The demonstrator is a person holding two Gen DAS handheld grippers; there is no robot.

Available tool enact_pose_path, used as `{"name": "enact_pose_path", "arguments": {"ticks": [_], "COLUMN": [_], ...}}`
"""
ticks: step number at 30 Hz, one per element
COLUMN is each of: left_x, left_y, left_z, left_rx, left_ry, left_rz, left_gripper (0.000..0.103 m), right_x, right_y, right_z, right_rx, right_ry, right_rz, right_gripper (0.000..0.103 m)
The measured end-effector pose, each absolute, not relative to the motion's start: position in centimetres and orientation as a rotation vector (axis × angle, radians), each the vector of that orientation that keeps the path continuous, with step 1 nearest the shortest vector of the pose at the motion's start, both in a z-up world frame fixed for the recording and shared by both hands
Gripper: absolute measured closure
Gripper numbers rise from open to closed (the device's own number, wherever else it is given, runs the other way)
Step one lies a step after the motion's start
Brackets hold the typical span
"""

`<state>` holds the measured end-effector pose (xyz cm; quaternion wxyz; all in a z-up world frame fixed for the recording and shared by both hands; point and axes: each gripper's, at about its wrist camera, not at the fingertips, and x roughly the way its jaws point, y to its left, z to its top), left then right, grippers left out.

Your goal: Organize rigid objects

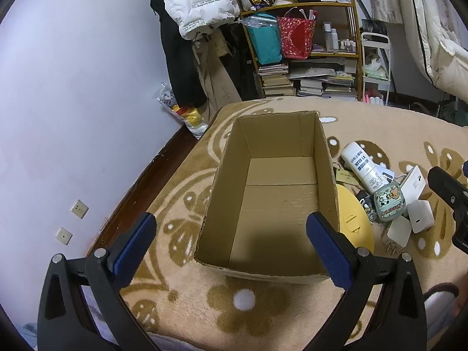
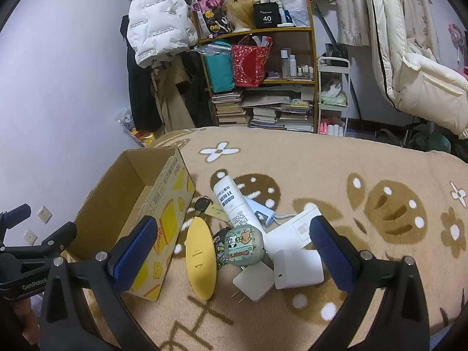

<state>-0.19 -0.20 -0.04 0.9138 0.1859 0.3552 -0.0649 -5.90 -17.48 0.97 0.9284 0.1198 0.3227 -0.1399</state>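
An empty cardboard box (image 1: 278, 193) (image 2: 125, 204) stands open on a beige flowered blanket. Right of it lies a heap of small objects: a yellow oval case (image 2: 201, 261), a white bottle (image 2: 234, 204), a green cartoon earbud case (image 2: 244, 248), two white chargers (image 2: 298, 269) (image 2: 253, 282), a white flat box (image 2: 295, 231) and keys (image 2: 201, 204). My left gripper (image 1: 231, 251) hovers open over the box's near end, holding nothing. My right gripper (image 2: 234, 251) hangs open above the heap, its fingers wide on either side and touching nothing.
A cluttered shelf (image 2: 263, 79) with books, bags and bottles stands behind the bed, with hanging coats (image 2: 155, 29) to its left. A white cart (image 2: 333, 96) is beside the shelf. The wall (image 1: 73, 87) and a dark baseboard run along the blanket's left edge.
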Motion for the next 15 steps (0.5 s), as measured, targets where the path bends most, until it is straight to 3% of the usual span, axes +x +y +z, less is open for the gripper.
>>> {"name": "enact_pose_path", "arguments": {"ticks": [15], "left_x": [0.08], "left_y": [0.01], "left_z": [-0.29], "left_rx": [0.383], "left_ry": [0.740], "left_rz": [-0.136], "left_gripper": [0.002], "right_x": [-5.83], "right_y": [-17.34], "right_z": [0.81], "right_rx": [0.243], "right_ry": [0.665], "right_rz": [-0.288], "right_gripper": [0.000]}}
